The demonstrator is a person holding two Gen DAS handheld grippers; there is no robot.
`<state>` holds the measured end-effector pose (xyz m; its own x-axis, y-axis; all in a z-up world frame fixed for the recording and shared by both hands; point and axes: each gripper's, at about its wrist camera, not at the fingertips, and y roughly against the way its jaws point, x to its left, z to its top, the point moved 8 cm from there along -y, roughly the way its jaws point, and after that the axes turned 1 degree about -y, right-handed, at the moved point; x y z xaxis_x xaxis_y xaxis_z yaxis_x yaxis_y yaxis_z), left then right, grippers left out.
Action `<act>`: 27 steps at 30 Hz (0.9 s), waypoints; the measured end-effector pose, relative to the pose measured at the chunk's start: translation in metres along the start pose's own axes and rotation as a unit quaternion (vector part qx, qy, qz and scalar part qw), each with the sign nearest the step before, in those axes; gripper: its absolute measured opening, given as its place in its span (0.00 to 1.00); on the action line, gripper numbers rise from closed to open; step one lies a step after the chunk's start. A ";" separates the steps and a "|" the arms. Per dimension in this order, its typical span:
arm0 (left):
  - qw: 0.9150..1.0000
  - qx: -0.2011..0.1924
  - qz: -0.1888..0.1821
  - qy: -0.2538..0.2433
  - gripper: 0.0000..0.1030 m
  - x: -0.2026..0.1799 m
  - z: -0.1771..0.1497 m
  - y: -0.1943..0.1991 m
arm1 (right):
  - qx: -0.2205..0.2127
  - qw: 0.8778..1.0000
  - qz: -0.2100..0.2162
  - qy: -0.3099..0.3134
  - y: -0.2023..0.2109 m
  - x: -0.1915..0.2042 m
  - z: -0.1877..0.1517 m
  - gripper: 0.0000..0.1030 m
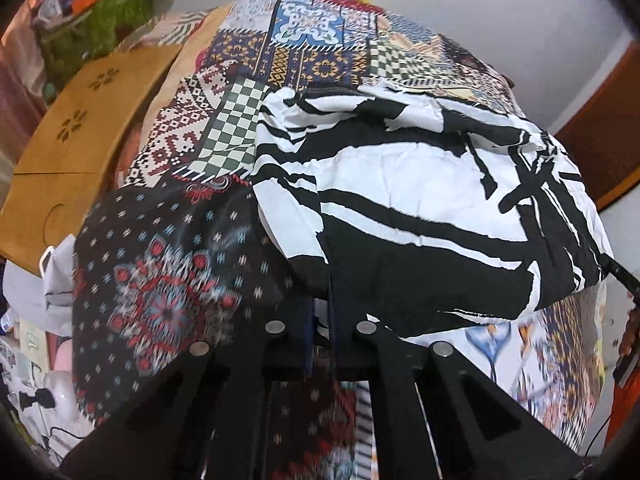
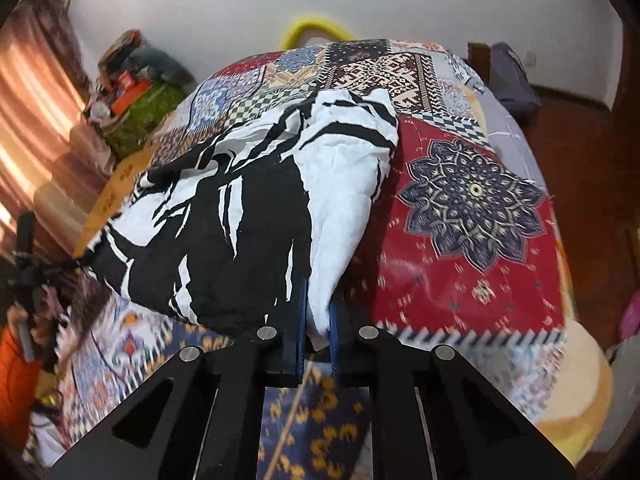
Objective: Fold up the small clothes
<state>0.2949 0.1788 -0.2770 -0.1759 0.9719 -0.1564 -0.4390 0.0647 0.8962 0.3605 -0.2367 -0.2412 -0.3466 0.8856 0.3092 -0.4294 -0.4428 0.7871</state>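
A black-and-white patterned small garment (image 1: 420, 208) hangs lifted over the patchwork cloth (image 1: 304, 52) of the table. My left gripper (image 1: 322, 320) is shut on the garment's near edge, with the fabric pinched between its blue pads. In the right wrist view the same garment (image 2: 248, 216) spreads to the left, and my right gripper (image 2: 318, 328) is shut on its white corner. The left gripper (image 2: 28, 268) shows at the far left of the right wrist view, holding the other end.
The patchwork cloth (image 2: 472, 208) covers the table. A wooden folding board (image 1: 80, 136) lies at the left. A green basket of clutter (image 1: 96, 28) stands behind it. A yellow hoop (image 2: 312, 28) is beyond the table. A wooden door (image 1: 600, 140) is at the right.
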 end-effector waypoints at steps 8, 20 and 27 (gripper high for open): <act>1.000 -0.001 -0.002 -0.009 0.05 -0.008 -0.042 0.017 | 0.000 1.000 0.003 -0.023 0.018 -0.011 -0.036 0.08; 0.998 0.021 0.065 -0.010 0.08 0.018 -0.085 0.007 | 0.016 0.999 -0.038 -0.023 0.023 -0.017 -0.072 0.17; 0.996 -0.020 0.082 -0.011 0.24 0.032 -0.045 0.032 | -0.035 0.997 -0.066 0.001 0.052 -0.016 -0.033 0.29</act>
<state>0.2350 0.2017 -0.2717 -0.2294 0.9733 -0.0001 -0.4409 -0.1038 0.8915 0.3161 -0.2780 -0.2228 -0.2842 0.9366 0.2048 -0.5282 -0.3312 0.7819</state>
